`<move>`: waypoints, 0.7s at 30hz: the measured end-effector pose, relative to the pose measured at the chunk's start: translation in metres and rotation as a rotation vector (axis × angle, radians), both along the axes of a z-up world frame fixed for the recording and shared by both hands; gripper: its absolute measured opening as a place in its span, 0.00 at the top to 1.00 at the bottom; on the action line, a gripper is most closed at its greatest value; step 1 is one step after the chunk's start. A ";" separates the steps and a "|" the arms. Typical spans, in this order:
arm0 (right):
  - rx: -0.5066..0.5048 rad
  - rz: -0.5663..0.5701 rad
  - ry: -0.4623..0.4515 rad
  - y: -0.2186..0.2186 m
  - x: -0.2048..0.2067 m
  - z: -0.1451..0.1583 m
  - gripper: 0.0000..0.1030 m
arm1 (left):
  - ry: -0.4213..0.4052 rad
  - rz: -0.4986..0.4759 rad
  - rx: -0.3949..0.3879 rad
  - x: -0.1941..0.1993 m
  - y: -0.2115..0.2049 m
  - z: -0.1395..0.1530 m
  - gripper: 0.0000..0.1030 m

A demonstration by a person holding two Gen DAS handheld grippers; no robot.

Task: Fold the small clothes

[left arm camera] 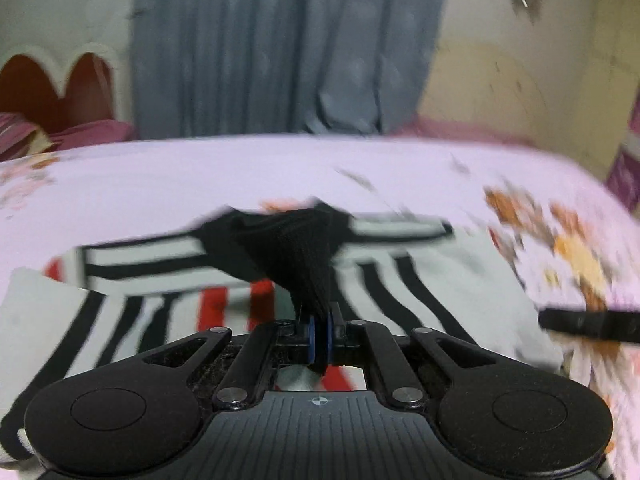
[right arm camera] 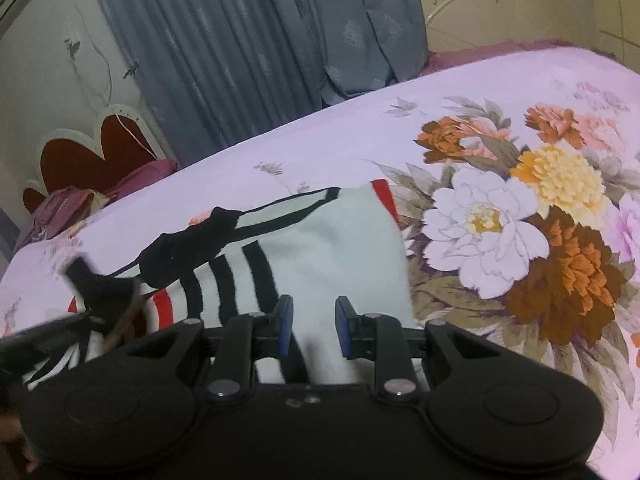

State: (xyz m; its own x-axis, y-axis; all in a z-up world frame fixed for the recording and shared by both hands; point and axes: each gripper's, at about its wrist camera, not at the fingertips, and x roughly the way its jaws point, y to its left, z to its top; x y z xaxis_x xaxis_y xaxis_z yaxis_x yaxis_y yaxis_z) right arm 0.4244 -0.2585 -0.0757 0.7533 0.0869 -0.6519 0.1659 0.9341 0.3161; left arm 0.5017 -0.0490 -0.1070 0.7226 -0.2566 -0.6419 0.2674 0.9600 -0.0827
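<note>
Left wrist: left gripper [left arm camera: 320, 330] clenched on black hem [left arm camera: 296, 248] of striped garment [left arm camera: 420, 280], which spreads ahead on the floral sheet [left arm camera: 160, 184]; right gripper's finger at right edge | Right wrist: right gripper [right arm camera: 313, 326] jaws parted, garment [right arm camera: 332, 240] under and ahead; whether pads grip cloth unclear; curtain [right arm camera: 240, 40] beyond.

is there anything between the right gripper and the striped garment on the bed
Nothing visible. The right gripper hangs with its jaws apart directly over the white part of the striped garment, with only bare cloth between its blue pads. The left gripper is off to its left, shut on the garment's black part.
</note>
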 end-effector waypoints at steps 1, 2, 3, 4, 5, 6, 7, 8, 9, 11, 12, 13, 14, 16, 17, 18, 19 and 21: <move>0.015 -0.003 0.002 -0.004 -0.001 -0.001 0.77 | 0.022 -0.026 0.023 0.004 -0.015 -0.008 0.96; 0.028 -0.005 0.005 -0.008 -0.002 -0.002 0.75 | 0.048 -0.049 0.042 0.008 -0.027 -0.012 0.95; 0.044 -0.002 0.012 -0.013 -0.002 -0.003 0.74 | 0.074 -0.067 0.068 0.011 -0.039 -0.020 0.95; 0.055 -0.002 0.020 -0.016 -0.002 -0.004 0.68 | 0.065 -0.067 0.095 0.005 -0.046 -0.026 0.93; 0.065 0.001 0.025 -0.019 -0.001 -0.004 0.57 | 0.047 -0.072 0.108 0.002 -0.050 -0.029 0.83; 0.075 0.006 0.025 -0.021 -0.002 -0.004 0.51 | 0.042 -0.087 0.095 0.000 -0.050 -0.030 0.75; 0.086 0.016 0.020 -0.021 -0.002 -0.004 0.47 | 0.050 -0.107 0.059 -0.001 -0.048 -0.028 0.58; 0.096 0.025 0.014 -0.021 -0.002 -0.004 0.48 | 0.054 -0.119 0.017 -0.003 -0.042 -0.024 0.50; 0.116 0.044 0.007 -0.020 -0.001 -0.005 0.49 | 0.047 -0.117 -0.012 -0.007 -0.035 -0.019 0.49; 0.161 0.076 0.010 -0.016 0.004 -0.007 0.50 | 0.012 -0.081 -0.021 -0.018 -0.015 -0.008 0.49; 0.182 0.089 0.015 -0.012 0.008 -0.009 0.50 | -0.001 -0.057 -0.022 -0.022 -0.005 -0.006 0.49; 0.202 0.098 0.020 -0.008 0.013 -0.011 0.50 | -0.017 -0.019 -0.022 -0.029 0.011 -0.003 0.49; 0.226 0.108 0.026 -0.004 0.017 -0.015 0.50 | -0.036 0.029 -0.022 -0.034 0.029 0.000 0.49; 0.253 0.129 0.043 0.005 0.028 -0.023 0.50 | -0.066 0.125 -0.001 -0.046 0.066 0.002 0.49; 0.257 0.139 0.052 0.011 0.035 -0.027 0.50 | -0.072 0.175 0.023 -0.051 0.085 0.001 0.49; 0.262 0.145 0.058 0.014 0.039 -0.031 0.50 | -0.064 0.212 0.042 -0.052 0.100 -0.001 0.49; 0.267 0.148 0.073 0.019 0.046 -0.037 0.53 | -0.050 0.240 0.051 -0.052 0.113 -0.004 0.49; 0.253 0.162 0.085 0.029 0.056 -0.043 0.60 | -0.030 0.283 0.058 -0.051 0.134 -0.011 0.49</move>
